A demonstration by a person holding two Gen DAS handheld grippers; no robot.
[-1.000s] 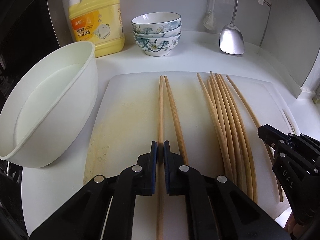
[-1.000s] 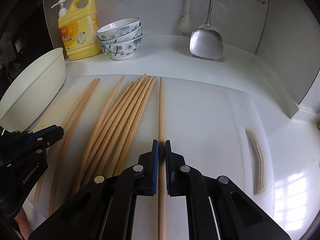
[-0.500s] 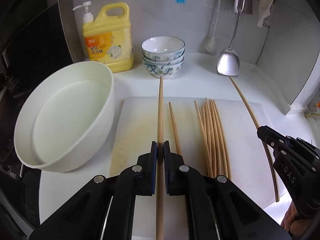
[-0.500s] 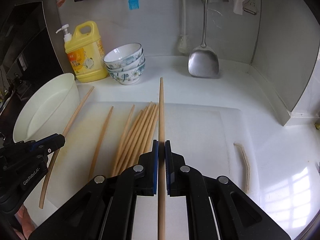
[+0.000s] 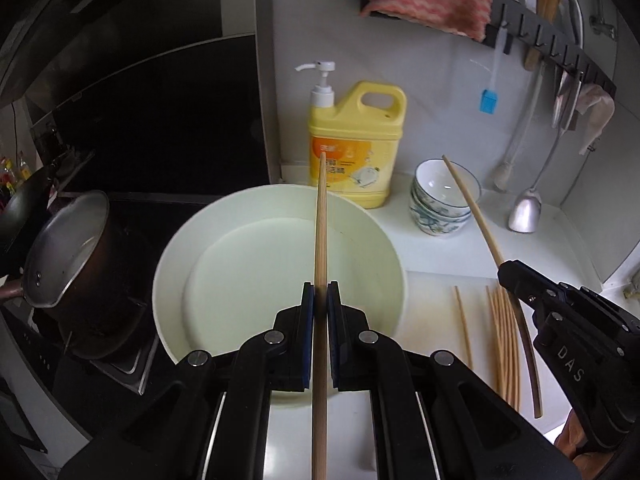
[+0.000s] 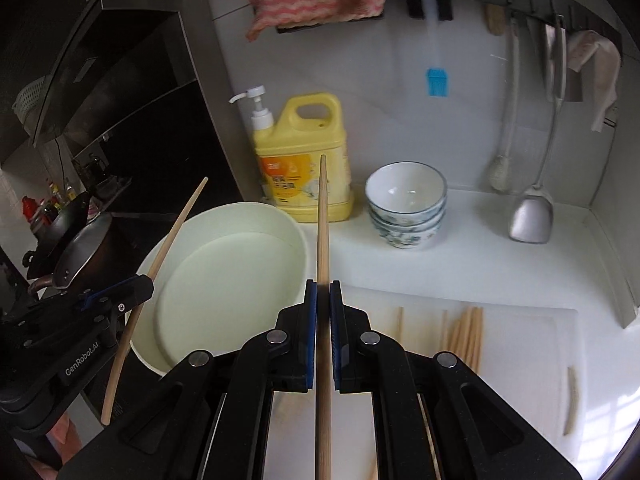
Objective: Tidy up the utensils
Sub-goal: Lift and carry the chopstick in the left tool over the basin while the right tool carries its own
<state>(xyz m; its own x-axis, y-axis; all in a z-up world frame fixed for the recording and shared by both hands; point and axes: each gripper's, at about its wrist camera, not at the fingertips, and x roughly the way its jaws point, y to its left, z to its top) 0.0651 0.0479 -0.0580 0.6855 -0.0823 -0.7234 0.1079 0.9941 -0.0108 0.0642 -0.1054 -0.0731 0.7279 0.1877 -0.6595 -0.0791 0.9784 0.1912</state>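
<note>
Left gripper: clenched on one chopstick, centre frame, over the white basin.
Right gripper: clenched on another chopstick, centre frame.

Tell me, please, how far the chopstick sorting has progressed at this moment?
Nothing looks put away yet: the white basin holds no chopsticks. In hand: the left gripper and right gripper are each shut on one chopstick, raised near the basin. Left: the chopsticks on the cutting board.
</note>
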